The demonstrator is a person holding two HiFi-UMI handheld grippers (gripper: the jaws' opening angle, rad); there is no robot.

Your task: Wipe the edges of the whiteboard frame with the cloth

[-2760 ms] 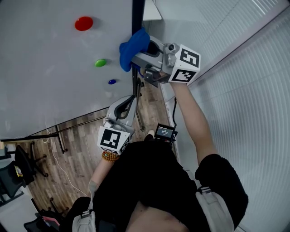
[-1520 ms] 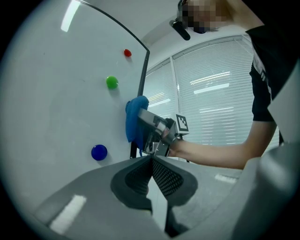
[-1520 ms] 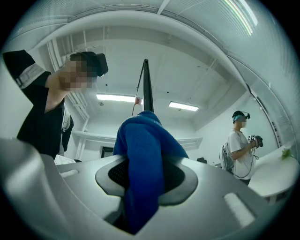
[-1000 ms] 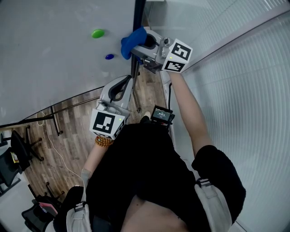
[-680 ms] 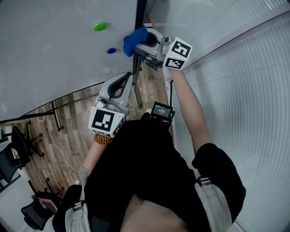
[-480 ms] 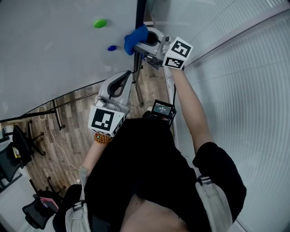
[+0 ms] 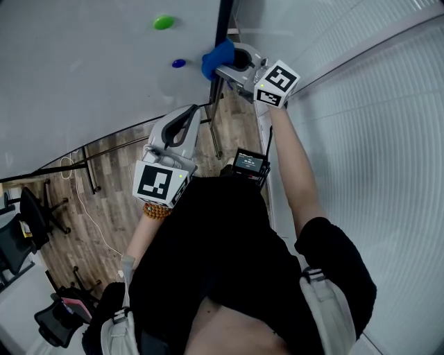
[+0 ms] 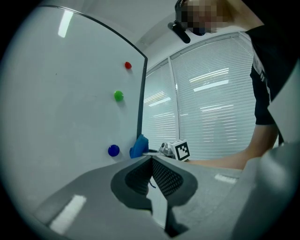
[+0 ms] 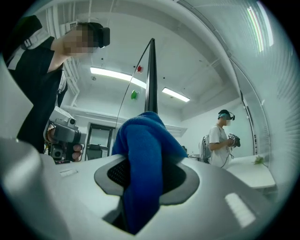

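1. Downward is where the cloth (image 7: 216, 58) has gone along the whiteboard frame (image 7: 223, 17). 2.8 s ago it sat level with the green magnet (image 7: 164, 22); now it is level with the blue magnet (image 7: 178, 63), lower on the same dark side edge. The red magnet has left the head view.
2. In its own view, the right gripper (image 9: 143, 180) has its jaws clamped on the blue cloth. A thick fold fills the space between them and bulges out in front.
3. That fold is pressed against the frame's side edge, which rises straight up behind it in the right gripper view.
4. The left gripper (image 8: 151, 161) has its jaws brought together with nothing between them. It hangs below the cloth, near the frame's lower corner, and is not touching the frame as far as I can tell.
5. Progress, as a judgement: the wipe is well down the side edge, and only a short stretch seems left before the lower corner.
6. The frame's bottom edge (image 7: 104, 142) runs away from that corner, and no cloth is on it. Nothing shows whether it or the other edges have been wiped, so I would count them as still to do.
7. Farther from the frame, another person stands in the background of the right gripper view.
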